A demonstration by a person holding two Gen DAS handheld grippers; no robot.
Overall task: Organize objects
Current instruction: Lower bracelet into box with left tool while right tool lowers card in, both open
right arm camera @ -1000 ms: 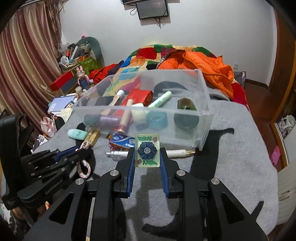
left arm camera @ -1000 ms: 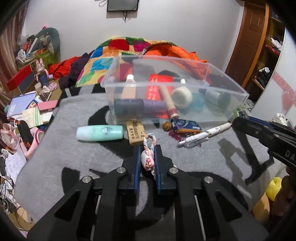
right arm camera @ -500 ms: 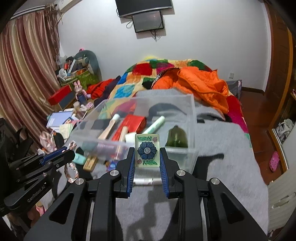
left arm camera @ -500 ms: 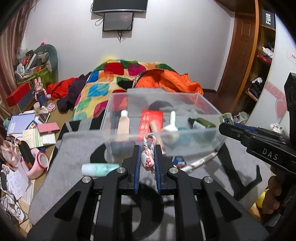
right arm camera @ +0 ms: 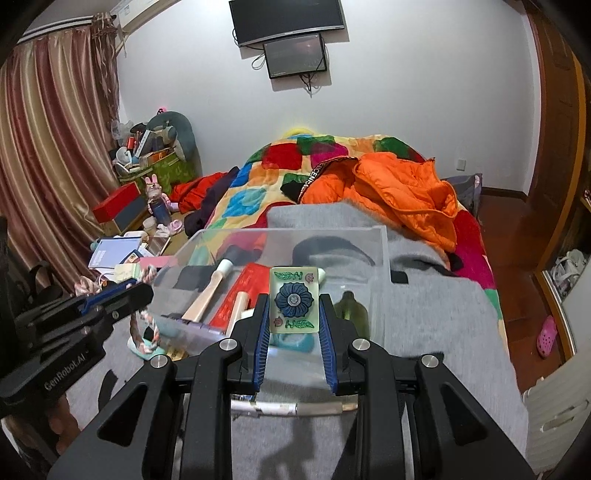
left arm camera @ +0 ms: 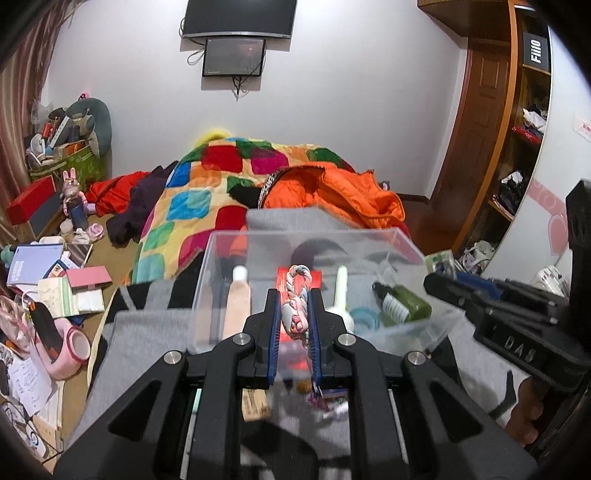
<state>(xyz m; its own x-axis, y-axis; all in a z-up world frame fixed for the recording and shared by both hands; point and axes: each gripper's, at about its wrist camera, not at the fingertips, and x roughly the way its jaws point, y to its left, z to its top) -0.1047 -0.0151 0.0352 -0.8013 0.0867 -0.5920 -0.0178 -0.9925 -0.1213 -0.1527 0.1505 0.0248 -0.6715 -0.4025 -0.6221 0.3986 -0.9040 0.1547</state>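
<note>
Rope toy (left arm camera: 295, 302) is pinched in the left claw (left arm camera: 291, 317); the right claw (right arm camera: 294, 314) pinches a flower tile (right arm camera: 294, 300). Both hover level by the clear box (right arm camera: 376, 258).

I'm working in a lived-in home bedroom: a bed (right arm camera: 424, 295) under a grey blanket (right arm camera: 436, 314), a patchwork quilt (right arm camera: 295, 162) and an orange puffer jacket (right arm camera: 402, 184), maroon curtains (right arm camera: 48, 147), a wall-mounted TV (right arm camera: 286, 20), a wooden wardrobe (left arm camera: 517, 147), and boxes and books piled on the floor (left arm camera: 55, 266).

right gripper (right arm camera: 293, 314) gripping tile (right arm camera: 294, 300), bin (right arm camera: 380, 258) beyond
</note>
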